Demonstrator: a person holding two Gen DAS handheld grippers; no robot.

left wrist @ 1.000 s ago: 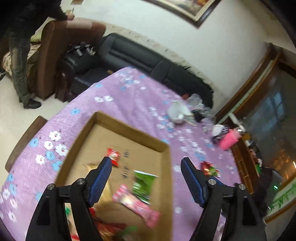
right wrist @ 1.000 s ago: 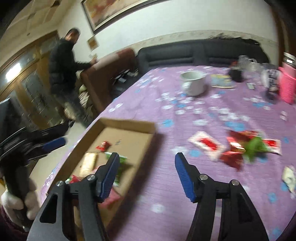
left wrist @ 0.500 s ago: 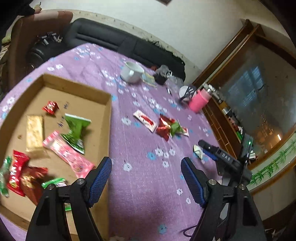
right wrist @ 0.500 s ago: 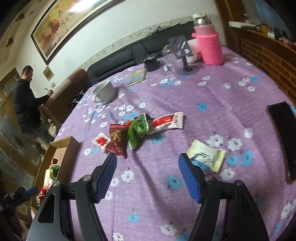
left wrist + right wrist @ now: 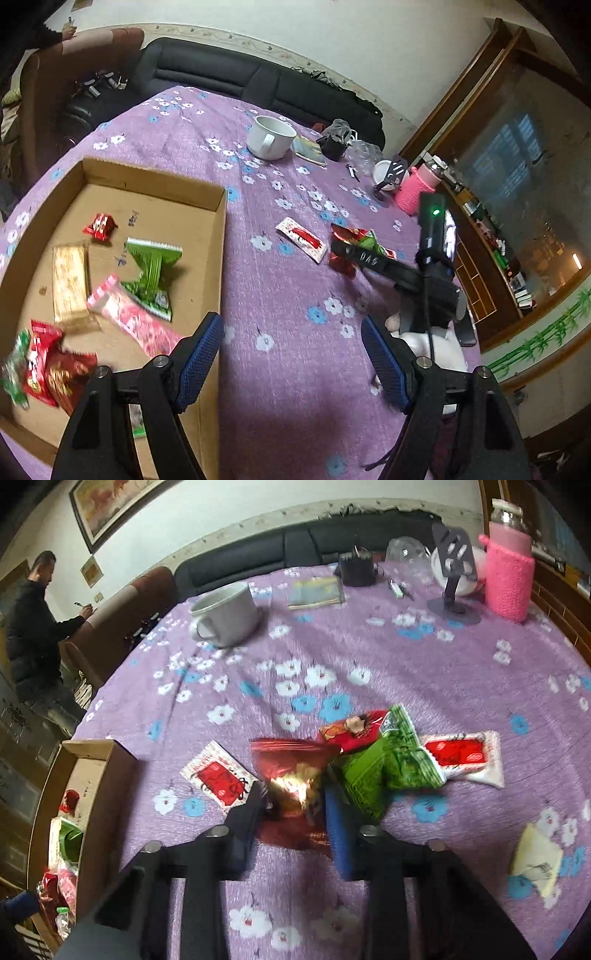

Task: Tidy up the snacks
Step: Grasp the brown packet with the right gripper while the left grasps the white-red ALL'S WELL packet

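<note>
A cardboard box (image 5: 155,177) on the purple flowered table holds several snack packets, among them a green one (image 5: 153,267) and a pink one (image 5: 129,319). My left gripper (image 5: 291,360) is open and empty above the table beside the box's right wall. My right gripper (image 5: 295,805) has its jaws closed in around a dark red snack packet (image 5: 291,775) lying on the cloth; it also shows in the left wrist view (image 5: 341,245). Beside it lie a green packet (image 5: 384,771), a white-and-red packet (image 5: 465,757) and another white-and-red packet (image 5: 218,773).
A white mug (image 5: 225,614), a pink bottle (image 5: 508,579), a black phone stand (image 5: 452,568) and small clutter stand at the table's far side. A pale packet (image 5: 537,856) lies at the right. The box edge (image 5: 92,768) shows at left. A man stands by an armchair.
My right gripper has dropped to the snack pile and narrowed its jaws around the dark red packet. My left gripper has swung from over the box to the table beside it.
</note>
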